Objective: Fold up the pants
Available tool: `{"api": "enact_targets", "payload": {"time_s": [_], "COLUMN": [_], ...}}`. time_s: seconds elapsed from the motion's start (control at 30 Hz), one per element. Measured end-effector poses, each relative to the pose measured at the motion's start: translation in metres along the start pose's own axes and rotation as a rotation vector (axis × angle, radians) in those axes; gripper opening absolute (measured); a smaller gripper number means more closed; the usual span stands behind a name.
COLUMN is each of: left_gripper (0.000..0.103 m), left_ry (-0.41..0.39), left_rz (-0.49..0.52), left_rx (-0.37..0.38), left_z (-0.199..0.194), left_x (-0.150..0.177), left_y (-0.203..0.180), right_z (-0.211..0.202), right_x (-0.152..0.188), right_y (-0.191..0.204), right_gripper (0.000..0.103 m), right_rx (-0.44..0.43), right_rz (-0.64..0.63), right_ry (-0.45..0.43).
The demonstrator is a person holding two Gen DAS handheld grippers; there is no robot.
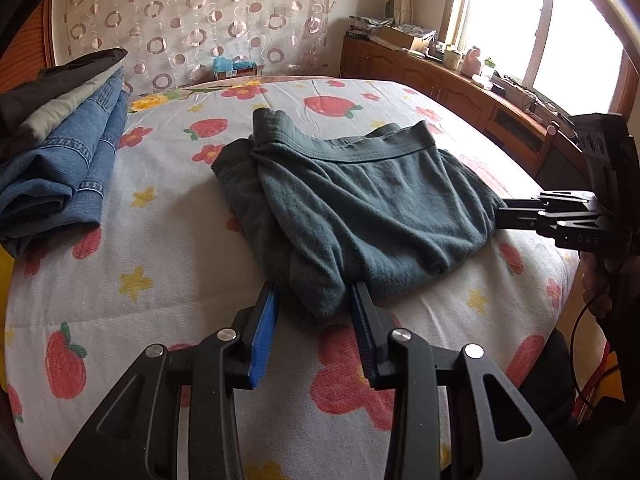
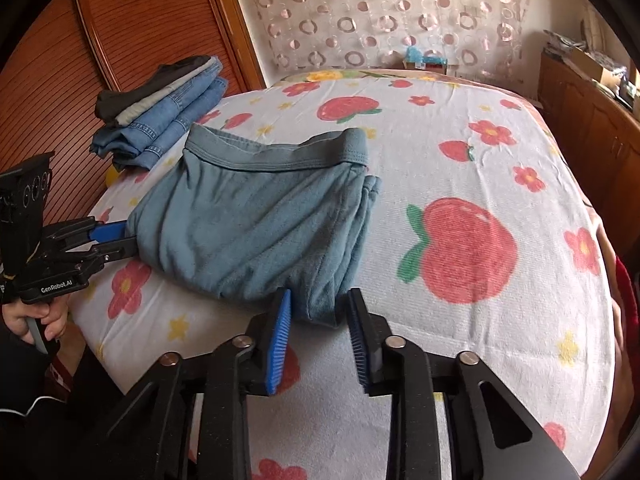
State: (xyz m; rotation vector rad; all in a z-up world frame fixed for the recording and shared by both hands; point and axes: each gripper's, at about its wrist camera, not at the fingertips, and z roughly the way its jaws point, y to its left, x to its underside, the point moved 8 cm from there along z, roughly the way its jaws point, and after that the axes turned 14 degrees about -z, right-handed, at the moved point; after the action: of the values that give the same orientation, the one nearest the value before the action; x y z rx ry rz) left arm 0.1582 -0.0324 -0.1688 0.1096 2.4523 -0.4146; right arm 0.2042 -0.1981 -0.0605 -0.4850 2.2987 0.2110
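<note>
Dark teal pants [image 1: 360,196] lie folded in a bundle on the bed, waistband at the far side; they also show in the right wrist view [image 2: 256,224]. My left gripper [image 1: 316,292] is open, its blue pads either side of the bundle's near corner fold. My right gripper [image 2: 320,296] is open the same way at the other near corner. Each gripper shows from the side in the other's view: the right gripper [image 1: 504,216] at the bundle's right edge, the left gripper [image 2: 128,240] at its left edge.
The bed has a white sheet with red fruit and flowers [image 1: 160,240]. A stack of folded jeans and dark clothes [image 1: 60,144] lies at the bed's far left. A wooden cabinet with clutter [image 1: 460,76] runs along the right wall under the window.
</note>
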Motion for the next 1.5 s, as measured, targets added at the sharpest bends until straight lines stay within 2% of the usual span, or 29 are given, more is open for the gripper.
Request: {"api": "enact_targets", "payload": {"time_s": [0.03, 0.1, 0.17, 0.27, 0.4, 0.73, 0.93, 1.1, 1.23, 1.33, 1.4, 1.43, 1.5], "left_gripper": [0.038, 0.026, 0.018, 0.011, 0.011, 0.011, 0.011, 0.021, 0.047, 0.049, 0.064, 0.078, 0.081], "left_ry": [-0.003, -0.005, -0.01, -0.046, -0.089, -0.065, -0.036, -0.021, -0.049, -0.058, -0.053, -0.052, -0.04], "left_rz": [0.001, 0.004, 0.006, 0.017, -0.017, 0.02, 0.023, 0.016, -0.003, -0.03, -0.044, -0.054, -0.067], "left_rx": [0.001, 0.013, 0.006, -0.015, 0.022, 0.043, 0.031, -0.009, -0.018, -0.016, -0.014, -0.016, -0.018], "left_z": [0.0, 0.0, 0.0, -0.009, -0.031, -0.064, -0.06, -0.052, -0.055, -0.056, -0.052, -0.048, -0.041], "left_x": [0.0, 0.0, 0.001, -0.002, -0.008, 0.021, 0.033, 0.034, 0.026, 0.021, 0.019, 0.017, 0.016], "left_y": [0.0, -0.002, -0.004, -0.007, -0.005, -0.015, -0.016, -0.01, -0.004, 0.001, 0.005, 0.008, 0.011], "right_z": [0.0, -0.003, -0.004, -0.013, -0.024, -0.059, -0.064, -0.059, -0.062, -0.067, -0.072, -0.075, -0.08], "right_x": [0.0, -0.001, -0.002, 0.0, 0.007, 0.022, 0.035, 0.037, 0.036, 0.034, 0.033, 0.034, 0.034], "right_y": [-0.001, -0.003, 0.001, -0.001, 0.003, 0.028, 0.035, 0.044, 0.043, 0.042, 0.042, 0.041, 0.039], "right_gripper": [0.016, 0.01, 0.008, 0.004, 0.003, 0.003, 0.003, 0.003, 0.003, 0.003, 0.003, 0.003, 0.003], "right_rx": [-0.003, -0.005, 0.004, 0.034, 0.061, 0.016, 0.006, 0.001, 0.01, 0.024, 0.039, 0.038, 0.038], "right_rz": [-0.001, 0.001, 0.001, 0.003, -0.006, -0.021, -0.026, -0.047, -0.044, -0.053, -0.06, -0.061, -0.056], "right_ry": [-0.003, -0.017, -0.041, -0.063, -0.071, -0.082, -0.055, -0.04, -0.044, -0.049, -0.053, -0.057, -0.066]}}
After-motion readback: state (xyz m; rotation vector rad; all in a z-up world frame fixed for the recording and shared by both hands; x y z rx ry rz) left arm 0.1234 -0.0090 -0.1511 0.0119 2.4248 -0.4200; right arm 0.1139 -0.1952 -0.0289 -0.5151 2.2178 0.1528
